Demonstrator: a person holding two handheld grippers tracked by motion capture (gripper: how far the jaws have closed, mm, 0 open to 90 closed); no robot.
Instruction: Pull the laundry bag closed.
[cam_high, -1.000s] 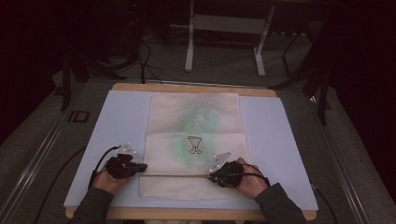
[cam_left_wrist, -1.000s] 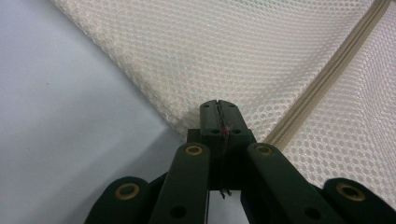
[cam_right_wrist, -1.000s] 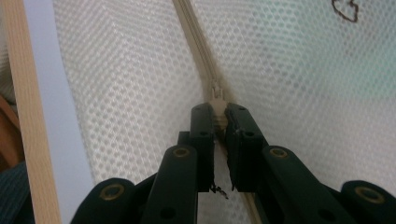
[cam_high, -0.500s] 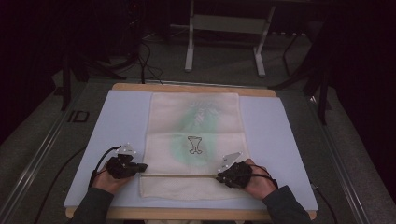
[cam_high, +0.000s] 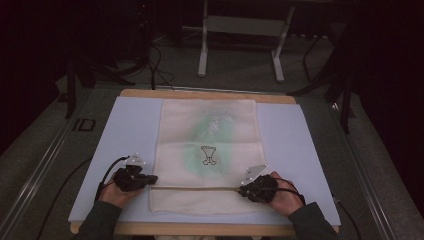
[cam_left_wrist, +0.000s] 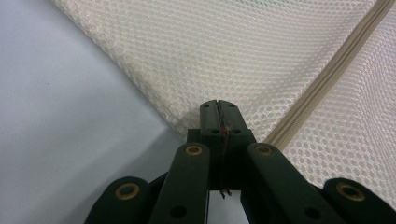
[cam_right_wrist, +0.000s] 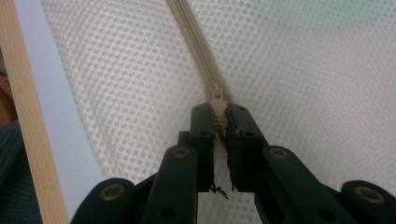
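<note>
A cream mesh bag (cam_high: 207, 130) lies flat on the pale mat (cam_high: 125, 130), with a zipper (cam_high: 195, 188) running across its near end. My left gripper (cam_high: 150, 179) sits at the zipper's left end. In the left gripper view its jaws (cam_left_wrist: 218, 108) are shut on the edge of the mesh (cam_left_wrist: 210, 46) beside the zipper (cam_left_wrist: 336, 70). My right gripper (cam_high: 243, 190) is on the zipper line towards the bag's right side. In the right gripper view that gripper (cam_right_wrist: 218, 112) is shut on the beige zipper pull (cam_right_wrist: 217, 100), and the zipper (cam_right_wrist: 191, 32) runs away ahead of it.
A green shape shows through the mesh, with a small black mark (cam_high: 209, 155) over it. The mat covers a wooden table whose front edge (cam_high: 200, 230) is near the person's sleeves. Past the table stand a metal frame (cam_high: 240, 25) and floor cables (cam_high: 155, 65).
My right gripper has slid to the right along the zipper line, keeping hold of the pull. The left gripper has stayed where it was.
</note>
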